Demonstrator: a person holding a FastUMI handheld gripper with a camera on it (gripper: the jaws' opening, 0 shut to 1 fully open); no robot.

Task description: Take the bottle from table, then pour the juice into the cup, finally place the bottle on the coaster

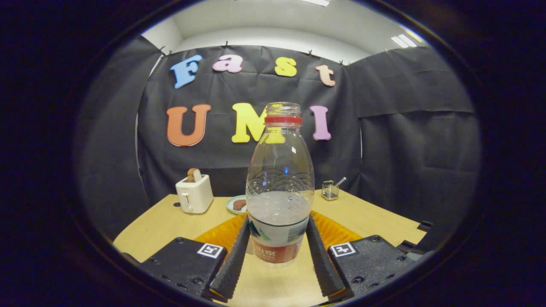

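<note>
Uncapped clear bottle (279, 187), half full, upright, gripper (277, 249) clamping it

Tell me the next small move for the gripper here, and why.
Probably lift the bottle straight up a little. The gripper has a finger against each side of the bottle's label band, apparently gripping, and the bottle stands upright on the table, uncapped and part full, so tilting it now could spill. I can't pick out the cup.

The gripper (277, 251) has two long fingers (232, 260) with ribbed inner faces. Each sits on a black, screw-studded block (181, 262) bearing a square black-and-white marker (210, 250).
</note>
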